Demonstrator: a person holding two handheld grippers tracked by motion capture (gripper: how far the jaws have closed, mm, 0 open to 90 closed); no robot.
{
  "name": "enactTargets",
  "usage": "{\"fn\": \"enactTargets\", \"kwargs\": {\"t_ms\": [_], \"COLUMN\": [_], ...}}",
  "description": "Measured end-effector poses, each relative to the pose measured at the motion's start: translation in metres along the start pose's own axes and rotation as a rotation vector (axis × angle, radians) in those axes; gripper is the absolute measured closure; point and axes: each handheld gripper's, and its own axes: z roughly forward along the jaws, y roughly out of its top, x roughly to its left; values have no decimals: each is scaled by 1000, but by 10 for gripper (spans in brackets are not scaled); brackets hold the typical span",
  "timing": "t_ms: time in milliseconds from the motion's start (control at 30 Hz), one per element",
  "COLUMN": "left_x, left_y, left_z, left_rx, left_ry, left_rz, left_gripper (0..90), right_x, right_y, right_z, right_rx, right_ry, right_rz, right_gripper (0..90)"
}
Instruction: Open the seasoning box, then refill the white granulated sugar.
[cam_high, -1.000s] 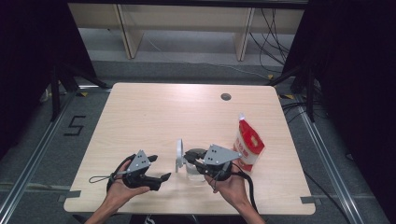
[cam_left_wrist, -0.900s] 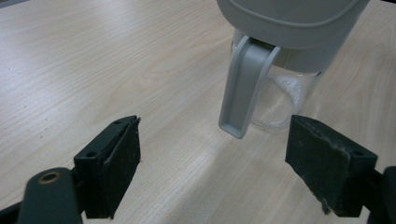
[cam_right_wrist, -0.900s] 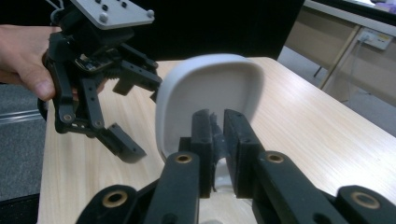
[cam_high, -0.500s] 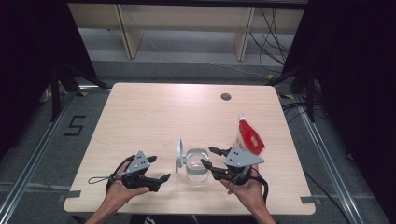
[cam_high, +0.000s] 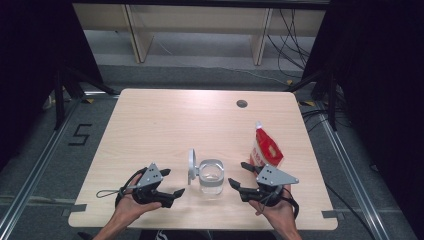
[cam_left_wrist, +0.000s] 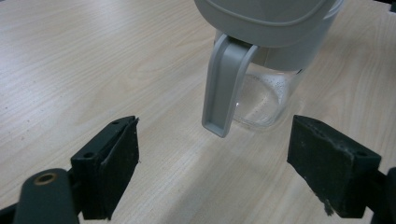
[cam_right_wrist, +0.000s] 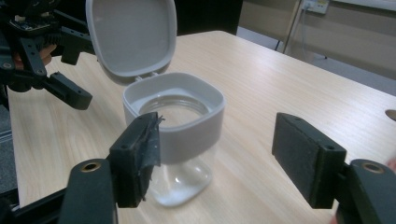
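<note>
Near the front edge of the pale wooden surface (cam_high: 165, 120): a clear glass jar with a grey squarish plastic collar (cam_high: 210, 176), standing upright, empty by the look of it, its hinged grey lid (cam_high: 191, 165) flipped open and standing up on the side toward the left hand-held gripper (cam_high: 175, 182). To the jar's left, that left hand-held gripper, black with a grey three-cornered plate on top, held in the person's left hand (cam_high: 131, 206), jaws spread wide apart with nothing between them, apart from the jar; in the left gripper view, the back of the lid and its grey hinge strap (cam_left_wrist: 224, 84) just ahead between the two open jaws. To the jar's right, the right hand-held gripper (cam_high: 238, 174), held in the right hand (cam_high: 274, 212), jaws likewise spread apart and empty, pointing toward the jar, close beside it but not touching. Behind that gripper, a red and white pouch (cam_high: 265, 149), standing upright. Farther back on the surface, a small dark round hole (cam_high: 242, 103).
</note>
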Motion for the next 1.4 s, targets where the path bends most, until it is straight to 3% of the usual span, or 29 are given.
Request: {"fn": "enactTargets", "kwargs": {"t_ms": [133, 167, 200, 267, 300, 333, 367, 433, 500, 533, 567, 600, 667, 700, 800, 833, 867, 900, 933, 1067, 1167, 1200, 1233, 1267, 1333, 1400], "left_x": [1, 1, 0, -1, -2, -1, -2, -2, -2, -1, -1, -1, 0, 0, 0, -1, -1, 0, 0, -1, 0, 0, 0, 0, 1, 0], "left_y": [0, 0, 0, 0, 0, 0, 0, 0, 0, 1, 1, 1, 2, 2, 4, 3, 3, 2, 2, 2, 2, 2, 2, 2, 2, 1], "left_z": [0, 0, 0, -1, 0, -1, -1, -1, 0, 0, 0, 0, 1, 3, 3, 4, 4, 3, 3, 2, 3, 3, 3, 4, 4, 4], "left_rx": [5, 9, 12, 12, 1, 3, -5, -1, -7, -6, -8, -6, -5, -15, -5, -6, -6, -10, -8, -12, -14, -8, -5, -5, -5, -6], "left_ry": [-5, -8, -12, -4, -9, -6, -6, -2, -4, -3, -7, -8, -9, -12, -20, -19, -19, -20, -19, -9, -10, -4, -1, -4, -7, 4], "left_rz": [11, 18, 18, 13, 4, 9, 4, 12, -9, 6, 4, 9, 15, 1, 9, -16, -14, -1, 2, -15, -20, -11, -15, -19, -17, -18], "left_gripper": [164, 164, 164, 164, 164, 164, 164, 164, 164, 164, 164, 163, 164, 163, 164, 163, 164, 164, 163, 163, 164, 164, 164, 164, 163, 164], "right_x": [-1, 0, -2, 0, -3, -1, -1, 0, -1, -3, -1, -4, -3, -4, -5, -6, -5, -9, -11, -19, -24, -21, -23, -27, -28, -31], "right_y": [-8, -10, -12, -15, -17, -18, -19, -20, -22, -23, -24, -26, -29, -31, -39, -41, -43, -44, -46, -50, -53, -53, -53, -54, -54, -53], "right_z": [-6, -8, -9, -14, -15, -16, -20, -24, -30, -32, -35, -36, -43, -46, -58, -64, -69, -72, -74, -77, -78, -79, -78, -76, -74, -70], "right_rx": [15, 19, 18, 37, 18, 22, 32, 28, 35, 27, 36, 17, 44, 45, 56, 59, 65, 60, 68, 63, 75, 87, 91, 79, 85, 78], "right_ry": [-15, -29, -34, -35, -44, -17, -45, -52, -58, -63, -71, -68, -88, -96, -118, -145, -162, -175, -180, -240, -253, -269, -278, -265, -278, -278], "right_rz": [8, 34, 18, 66, 35, 61, 65, 71, 78, 55, 84, 55, 89, 73, 127, 131, 166, 146, 168, 164, 165, 212, 207, 168, 182, 155], "right_gripper": [275, 269, 263, 255, 253, 251, 251, 250, 250, 250, 250, 253, 256, 256, 259, 259, 259, 259, 255, 231, 216, 208, 204, 204, 202, 201]}}
